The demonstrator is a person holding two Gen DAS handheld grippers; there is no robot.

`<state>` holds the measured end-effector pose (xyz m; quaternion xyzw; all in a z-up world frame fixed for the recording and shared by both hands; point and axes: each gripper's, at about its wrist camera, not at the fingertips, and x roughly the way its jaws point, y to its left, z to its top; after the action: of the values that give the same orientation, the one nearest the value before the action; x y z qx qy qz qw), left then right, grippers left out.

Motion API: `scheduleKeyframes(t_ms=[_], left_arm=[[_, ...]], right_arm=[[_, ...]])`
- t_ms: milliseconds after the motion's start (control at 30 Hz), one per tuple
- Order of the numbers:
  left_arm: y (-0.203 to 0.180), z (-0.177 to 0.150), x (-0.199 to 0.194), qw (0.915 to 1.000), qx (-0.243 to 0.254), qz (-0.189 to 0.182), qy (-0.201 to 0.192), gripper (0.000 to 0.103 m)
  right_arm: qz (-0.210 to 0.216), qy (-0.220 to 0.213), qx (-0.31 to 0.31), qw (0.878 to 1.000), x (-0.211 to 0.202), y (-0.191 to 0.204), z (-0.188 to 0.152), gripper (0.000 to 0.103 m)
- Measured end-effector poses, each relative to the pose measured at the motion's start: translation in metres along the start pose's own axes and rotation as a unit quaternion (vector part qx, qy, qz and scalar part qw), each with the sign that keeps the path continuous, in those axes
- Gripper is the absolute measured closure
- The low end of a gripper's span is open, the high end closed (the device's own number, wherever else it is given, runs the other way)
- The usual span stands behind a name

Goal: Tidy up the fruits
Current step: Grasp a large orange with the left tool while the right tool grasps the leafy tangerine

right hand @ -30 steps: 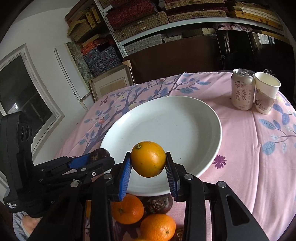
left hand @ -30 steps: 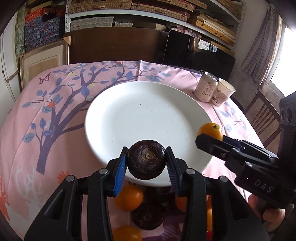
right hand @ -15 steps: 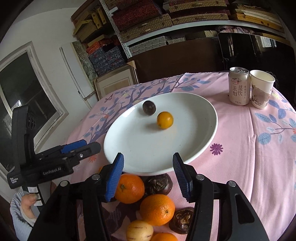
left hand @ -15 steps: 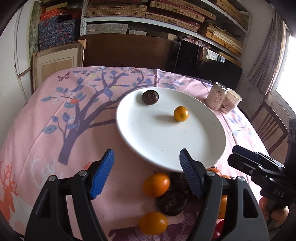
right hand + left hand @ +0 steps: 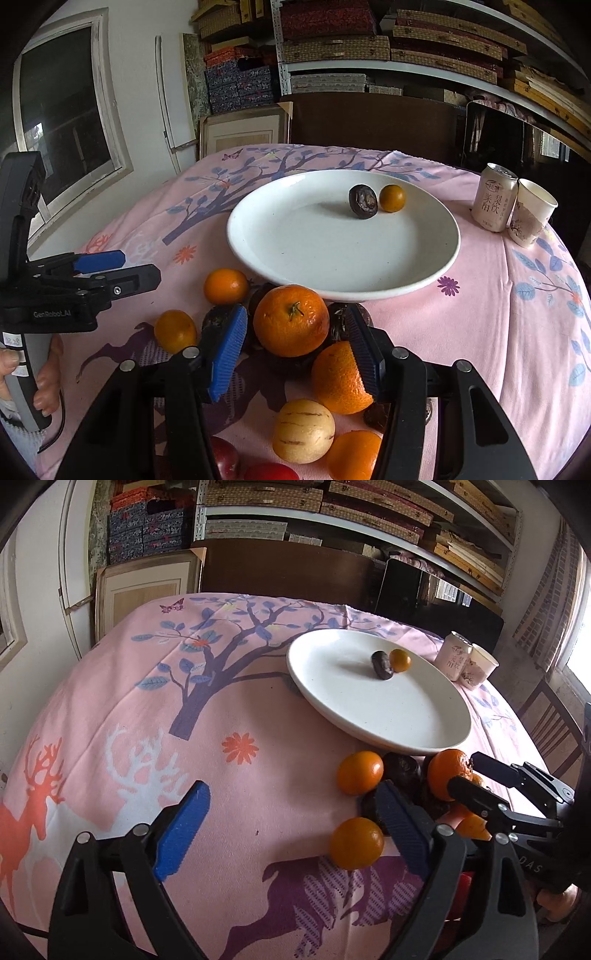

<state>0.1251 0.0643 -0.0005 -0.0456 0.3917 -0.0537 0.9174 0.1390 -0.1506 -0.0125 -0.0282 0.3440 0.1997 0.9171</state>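
A white plate point(image 5: 280, 243) point(image 5: 406, 716) holds a dark wrinkled fruit point(image 5: 363, 201) point(image 5: 382, 664) touching a small orange point(image 5: 392, 198) point(image 5: 400, 660) at its far side. A pile of oranges, dark fruits, a pale striped fruit point(image 5: 303, 430) and red fruits lies in front of the plate. My right gripper point(image 5: 295, 349) is open, its jaws on either side of a large orange point(image 5: 290, 319) in the pile. My left gripper point(image 5: 291, 825) is open and empty over the cloth, left of the pile, beside a small orange point(image 5: 357, 843).
A drink can point(image 5: 495, 197) and a paper cup point(image 5: 532, 214) stand right of the plate. The round table has a pink printed cloth point(image 5: 147, 709). Shelves, boxes and a wooden chair point(image 5: 550, 731) surround it.
Both grippers have let go of their fruits, which now lie on the plate and have rolled together. Both grippers pulled back and lowered toward the pile; the left swung leftward.
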Motion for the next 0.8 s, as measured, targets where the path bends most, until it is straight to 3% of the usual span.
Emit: scheduleKeyframes(t_ms=[100,167,433,800], left_arm=[[-0.005,0.000,0.000,0.9999,0.010,-0.001,0.000,0.014],[-0.008,0.000,0.000,0.9999,0.015,0.003,0.000,0.014],[-0.009,-0.001,0.002,0.9998,0.017,-0.003,0.006,0.014],[-0.025,-0.019,0.011,0.9985,0.049,0.010,0.024,0.014]], right_arm=[[-0.005,0.003,-0.008,1.000,0.005,0.003,0.000,0.047],[-0.007,0.003,-0.012,1.000,0.008,0.006,0.000,0.057],[0.011,-0.003,0.015,1.000,0.002,-0.005,0.002,0.058],[0.001,-0.047,0.084,0.995,-0.046,-0.043,-0.013,0.058]])
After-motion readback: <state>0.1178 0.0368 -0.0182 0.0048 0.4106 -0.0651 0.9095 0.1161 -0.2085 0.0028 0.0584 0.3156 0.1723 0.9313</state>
